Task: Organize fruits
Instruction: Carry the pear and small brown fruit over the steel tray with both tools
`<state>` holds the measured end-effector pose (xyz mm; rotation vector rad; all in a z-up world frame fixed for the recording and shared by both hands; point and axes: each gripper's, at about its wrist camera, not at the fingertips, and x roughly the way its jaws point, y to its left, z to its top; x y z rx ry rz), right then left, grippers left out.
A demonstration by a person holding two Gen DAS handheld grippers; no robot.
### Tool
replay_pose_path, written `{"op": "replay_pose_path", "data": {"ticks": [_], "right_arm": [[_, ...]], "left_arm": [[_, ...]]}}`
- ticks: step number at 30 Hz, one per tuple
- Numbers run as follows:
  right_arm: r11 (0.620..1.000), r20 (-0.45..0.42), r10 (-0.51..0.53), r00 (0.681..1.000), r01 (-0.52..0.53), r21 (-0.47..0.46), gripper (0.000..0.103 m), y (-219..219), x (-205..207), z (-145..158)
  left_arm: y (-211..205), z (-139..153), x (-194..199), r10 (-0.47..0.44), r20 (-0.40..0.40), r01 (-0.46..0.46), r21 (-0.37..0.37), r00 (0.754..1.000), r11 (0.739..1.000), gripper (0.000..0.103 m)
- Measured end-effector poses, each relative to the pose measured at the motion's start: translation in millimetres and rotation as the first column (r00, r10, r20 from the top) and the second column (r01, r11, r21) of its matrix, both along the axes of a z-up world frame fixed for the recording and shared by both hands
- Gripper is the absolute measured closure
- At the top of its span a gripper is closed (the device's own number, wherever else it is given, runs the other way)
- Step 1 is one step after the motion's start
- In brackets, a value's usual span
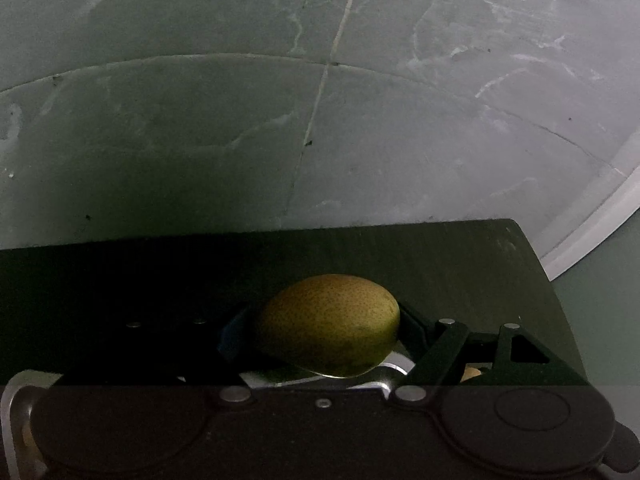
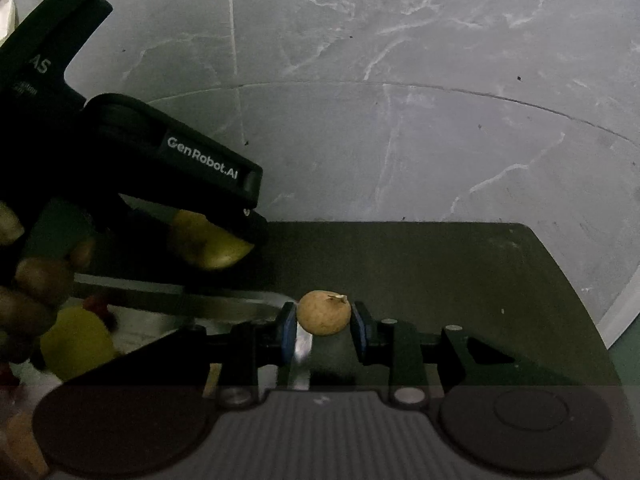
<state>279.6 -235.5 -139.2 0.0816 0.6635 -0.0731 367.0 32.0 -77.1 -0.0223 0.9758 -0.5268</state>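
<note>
Both grippers pinch fruit above a dark tabletop.

The right gripper [image 2: 324,330] has its blue-padded fingers [image 2: 288,330] pressed against a small round tan fruit with a dry stem tip [image 2: 324,312], held over the dark rectangular table [image 2: 460,272] near its far edge. At the table's left side a shiny metal tray [image 2: 168,300] holds a yellow fruit [image 2: 76,340] and something small and red, too blurred to name; brown fruits [image 2: 40,280] sit at its left rim. The left gripper [image 1: 328,320] is clamped on a speckled yellow-green, egg-shaped fruit [image 1: 328,320] with smooth dotted skin, lifted above the table. Beyond lies grey veined stone floor [image 2: 400,120].
</note>
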Motion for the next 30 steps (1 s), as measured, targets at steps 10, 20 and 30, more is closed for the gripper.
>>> {"op": "replay_pose_path", "data": {"ticks": [10,20,30], "right_arm": [[1.000,-0.018,-0.013,1.000,0.013,0.005,0.070,20.8,-22.7,-0.9],[1.000,-0.029,-0.019,0.999,0.019,-0.006,0.070,34.0,-33.7,-0.8],[1.000,-0.046,-0.022,0.999,0.021,-0.020,0.070,40.3,-37.7,-3.3]], "left_arm": [[-18.4,0.5,3.5,-0.024,-0.011,0.024,0.010,1.000,1.000,0.025],[-30.3,-19.2,11.3,-0.024,-0.029,0.025,0.026,0.999,0.999,0.025],[-54.9,-32.6,20.4,-0.016,-0.038,0.018,0.054,0.999,0.998,0.025]]}}
